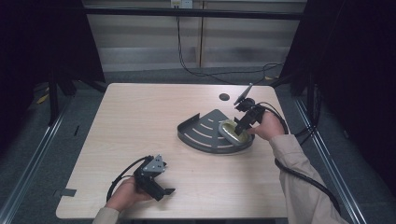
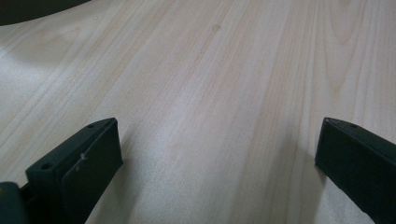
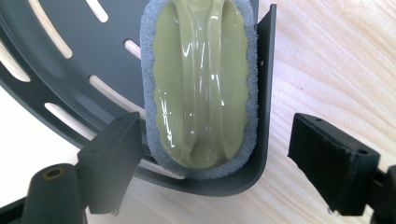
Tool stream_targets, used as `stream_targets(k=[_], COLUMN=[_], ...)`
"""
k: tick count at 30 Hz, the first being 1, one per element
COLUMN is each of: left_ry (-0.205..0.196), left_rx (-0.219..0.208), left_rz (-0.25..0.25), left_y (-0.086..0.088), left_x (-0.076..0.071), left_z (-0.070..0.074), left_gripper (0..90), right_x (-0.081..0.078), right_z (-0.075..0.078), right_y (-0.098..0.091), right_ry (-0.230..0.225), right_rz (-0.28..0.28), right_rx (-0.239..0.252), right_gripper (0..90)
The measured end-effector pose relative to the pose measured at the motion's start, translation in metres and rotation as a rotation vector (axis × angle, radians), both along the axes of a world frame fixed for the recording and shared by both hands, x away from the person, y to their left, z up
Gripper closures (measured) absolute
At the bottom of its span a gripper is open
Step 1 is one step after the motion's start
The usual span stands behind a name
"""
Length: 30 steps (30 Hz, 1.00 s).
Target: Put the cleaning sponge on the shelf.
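The bench point(image 1: 154, 116) is the largest thing in sight: a pale wood-grain top with rounded corners and a small dark round hole point(image 1: 224, 97) near its far edge. On it, right of the middle, sits a dark grey metal tray point(image 1: 198, 128) shaped like a quarter circle, flat-bottomed with curved slots cut through the floor and a low upright rim around it. In the tray's corner nearest the person's right hand lies an oval scrubber point(image 3: 201, 84): a glossy, olive-green moulded plastic handle with a ridge down its length, sitting on a fuzzy grey-blue sponge pad that shows as a border all round. Its side rests close against the tray's rim.

The right claw point(image 3: 212, 163) hovers over the scrubber's near end with its jaws wide apart, one over the tray floor and the other outside the rim over bare wood; neither pad presses on anything. The left claw point(image 2: 217, 158) rests low at the bench's near left, well apart from the tray, its blocky black jaws spread wide over bare wood and holding nothing.
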<state>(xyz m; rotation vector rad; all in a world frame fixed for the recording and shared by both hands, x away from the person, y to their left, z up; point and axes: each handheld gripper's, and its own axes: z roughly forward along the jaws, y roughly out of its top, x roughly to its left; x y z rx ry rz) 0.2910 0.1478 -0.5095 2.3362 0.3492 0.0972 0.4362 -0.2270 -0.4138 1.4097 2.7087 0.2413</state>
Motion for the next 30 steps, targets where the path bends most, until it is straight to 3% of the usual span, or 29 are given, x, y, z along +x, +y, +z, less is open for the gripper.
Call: stream_targets(k=[8, 19, 30], left_ry=[0.000, 0.000, 0.000], left_rx=[0.000, 0.000, 0.000], left_rz=[0.000, 0.000, 0.000], left_y=[0.000, 0.000, 0.000], left_x=[0.000, 0.000, 0.000], left_z=[0.000, 0.000, 0.000], left_gripper=[0.0, 0.0, 0.0], right_x=[-0.004, -0.014, -0.025], right_z=[0.007, 0.018, 0.029], right_y=[-0.001, 0.001, 0.003], right_ry=[0.009, 0.027, 0.021], right_rz=[0.010, 0.055, 0.097], right_rx=[0.020, 0.008, 0.022], right_gripper=[15.6, 16.3, 16.4])
